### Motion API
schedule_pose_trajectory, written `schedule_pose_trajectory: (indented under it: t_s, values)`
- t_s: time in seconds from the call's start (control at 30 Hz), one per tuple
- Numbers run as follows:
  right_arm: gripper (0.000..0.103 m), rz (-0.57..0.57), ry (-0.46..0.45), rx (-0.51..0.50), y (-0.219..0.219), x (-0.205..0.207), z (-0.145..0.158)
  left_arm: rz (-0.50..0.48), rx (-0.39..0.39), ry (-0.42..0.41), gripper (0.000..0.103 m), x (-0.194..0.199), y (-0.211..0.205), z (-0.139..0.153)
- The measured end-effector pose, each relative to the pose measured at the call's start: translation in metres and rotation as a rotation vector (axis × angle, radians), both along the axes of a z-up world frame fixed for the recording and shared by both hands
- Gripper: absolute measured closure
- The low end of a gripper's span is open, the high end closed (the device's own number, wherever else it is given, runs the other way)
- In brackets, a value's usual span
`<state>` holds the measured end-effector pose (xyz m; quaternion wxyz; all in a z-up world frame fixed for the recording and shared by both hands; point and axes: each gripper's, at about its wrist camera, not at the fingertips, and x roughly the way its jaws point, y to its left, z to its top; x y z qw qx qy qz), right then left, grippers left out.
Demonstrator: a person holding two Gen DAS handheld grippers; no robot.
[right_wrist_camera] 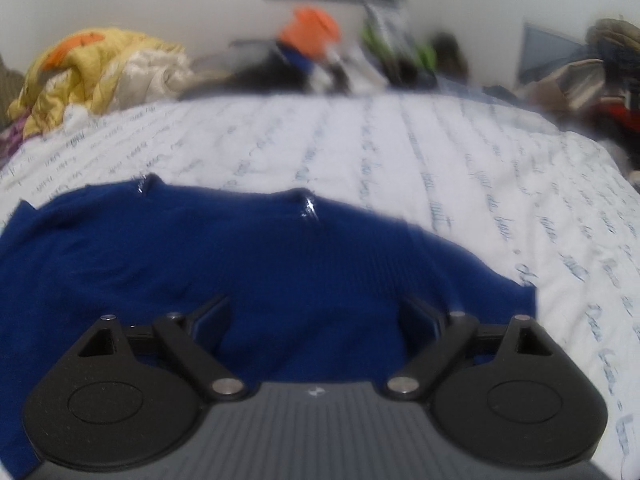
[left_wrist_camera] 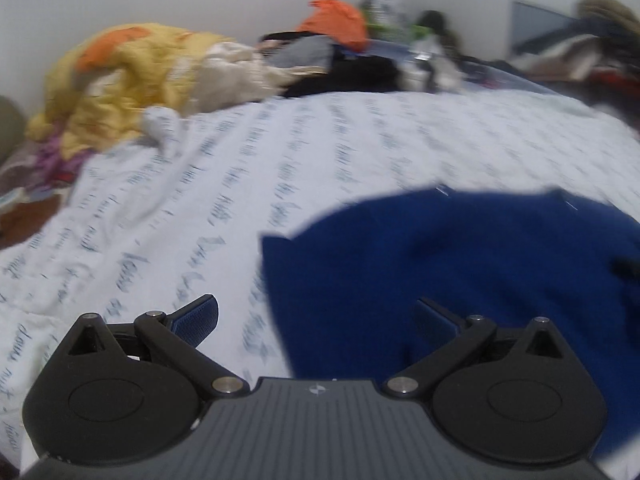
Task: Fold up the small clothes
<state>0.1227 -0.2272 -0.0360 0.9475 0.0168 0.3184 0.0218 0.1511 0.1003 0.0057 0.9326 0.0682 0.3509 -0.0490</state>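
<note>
A blue top (right_wrist_camera: 224,256) lies spread on the bed (left_wrist_camera: 360,152); both tools gape, gripping nothing; left tool (left_wrist_camera: 316,316) hovers at the top's left edge, right tool (right_wrist_camera: 316,312) over its near hem; folding seems unstarted; next, likely pinch an edge.

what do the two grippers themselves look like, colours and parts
Both look the same. The left gripper and right gripper each have a grey ribbed body with a small white emblem at its front edge, flanked by two black rounded housings with oval insets. Black linkage arms with silver pivot pins run forward to the fingers, which carry blue textured pads. No cables or sleeves show.
</note>
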Motion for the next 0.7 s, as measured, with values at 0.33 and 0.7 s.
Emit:
schedule_pose_trajectory:
  t_s: [0.33, 0.7]
  values:
    - [0.012, -0.085, -0.041, 0.075, -0.047, -0.090, 0.010, -0.052, -0.044, 0.078, 0.009, -0.065, 0.022, -0.036]
    - [0.012, -0.154, 0.024, 0.177, -0.059, -0.126, -0.008, -0.042, -0.051, 0.087, 0.008, -0.079, 0.017, -0.041]
